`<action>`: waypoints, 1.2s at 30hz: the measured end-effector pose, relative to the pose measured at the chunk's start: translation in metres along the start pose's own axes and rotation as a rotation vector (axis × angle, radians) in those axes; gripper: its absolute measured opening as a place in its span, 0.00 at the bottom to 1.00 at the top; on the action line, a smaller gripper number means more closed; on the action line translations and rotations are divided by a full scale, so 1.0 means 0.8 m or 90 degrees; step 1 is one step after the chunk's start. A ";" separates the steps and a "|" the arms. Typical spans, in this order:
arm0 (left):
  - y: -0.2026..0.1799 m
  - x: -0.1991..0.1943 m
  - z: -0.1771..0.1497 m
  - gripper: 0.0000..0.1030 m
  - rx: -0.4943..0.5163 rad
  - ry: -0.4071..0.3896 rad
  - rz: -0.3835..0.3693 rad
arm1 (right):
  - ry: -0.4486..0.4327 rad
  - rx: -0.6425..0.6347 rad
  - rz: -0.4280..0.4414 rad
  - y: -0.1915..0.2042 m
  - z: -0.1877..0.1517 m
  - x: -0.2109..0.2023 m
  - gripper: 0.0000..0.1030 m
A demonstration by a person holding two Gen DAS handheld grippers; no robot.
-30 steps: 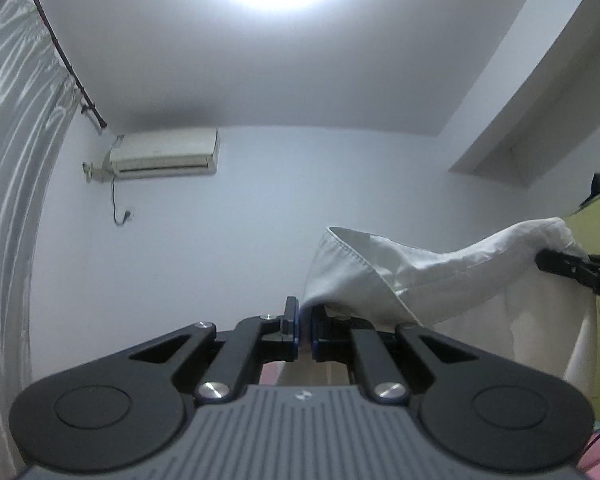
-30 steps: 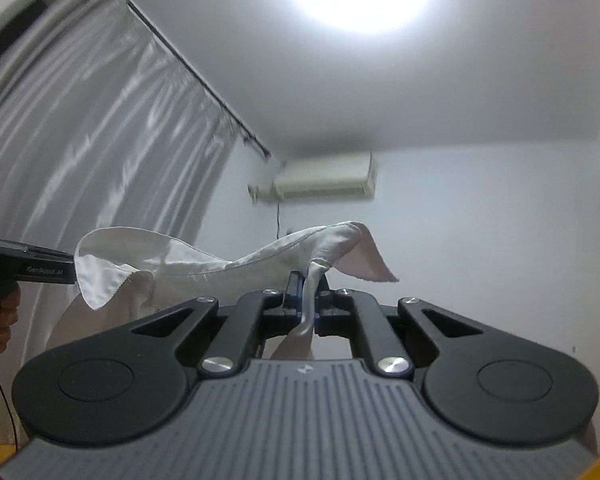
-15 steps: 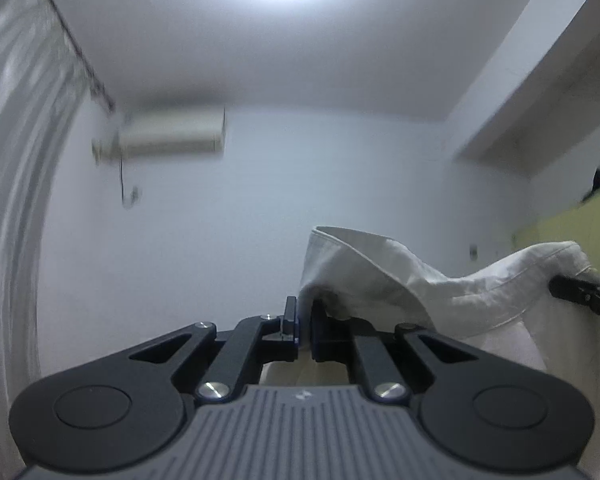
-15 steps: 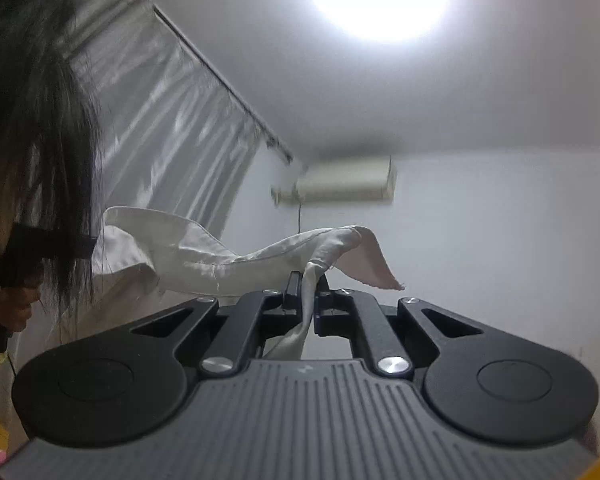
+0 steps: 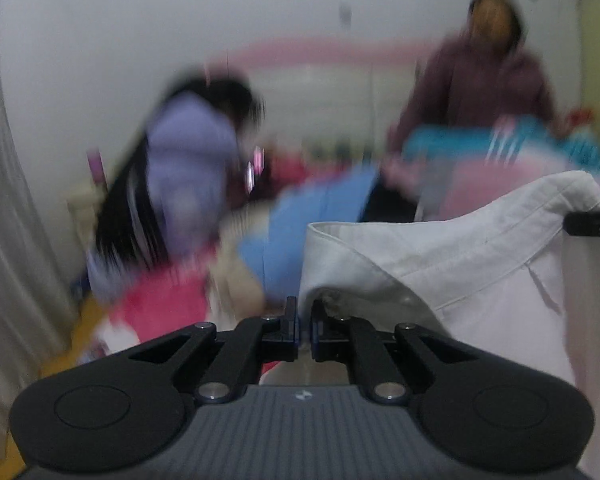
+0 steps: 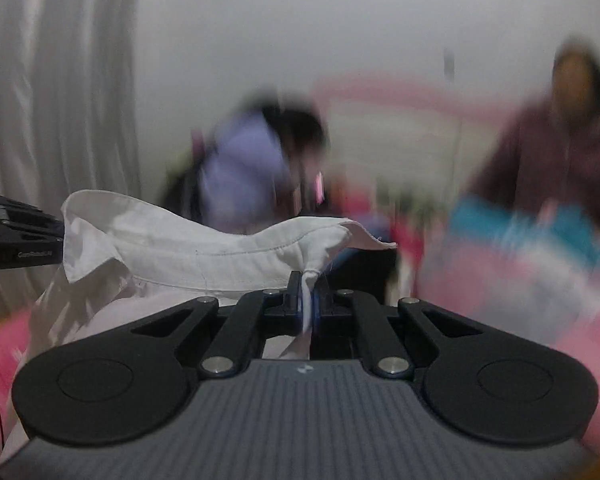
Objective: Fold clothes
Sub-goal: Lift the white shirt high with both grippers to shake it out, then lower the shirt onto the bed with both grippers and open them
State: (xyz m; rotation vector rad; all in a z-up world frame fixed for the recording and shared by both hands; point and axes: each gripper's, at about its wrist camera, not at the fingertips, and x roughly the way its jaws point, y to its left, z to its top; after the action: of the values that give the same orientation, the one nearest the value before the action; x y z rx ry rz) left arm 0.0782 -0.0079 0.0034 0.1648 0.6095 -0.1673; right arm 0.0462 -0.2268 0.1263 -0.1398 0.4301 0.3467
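Against a blurred room of bright clothes, the left tool [image 5: 305, 322] and right tool [image 6: 309, 309] are clenching a white shirt [image 5: 452, 264] aloft, unfolded; folding is remaining.

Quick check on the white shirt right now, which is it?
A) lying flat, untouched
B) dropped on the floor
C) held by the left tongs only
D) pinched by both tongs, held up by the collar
D: the left tongs and the right tongs are each closed on the collar edge of the white shirt, which is strung between them with the body hanging below.
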 end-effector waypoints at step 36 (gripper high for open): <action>0.117 0.234 -0.049 0.48 -0.263 0.158 -0.130 | 0.207 0.239 -0.036 -0.139 -0.222 0.244 0.76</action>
State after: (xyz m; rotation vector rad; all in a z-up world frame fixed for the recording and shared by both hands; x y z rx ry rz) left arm 0.2263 0.0712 -0.1273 -0.2814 0.8951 -0.2165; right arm 0.1839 -0.3086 -0.1109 0.1605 0.8036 0.1827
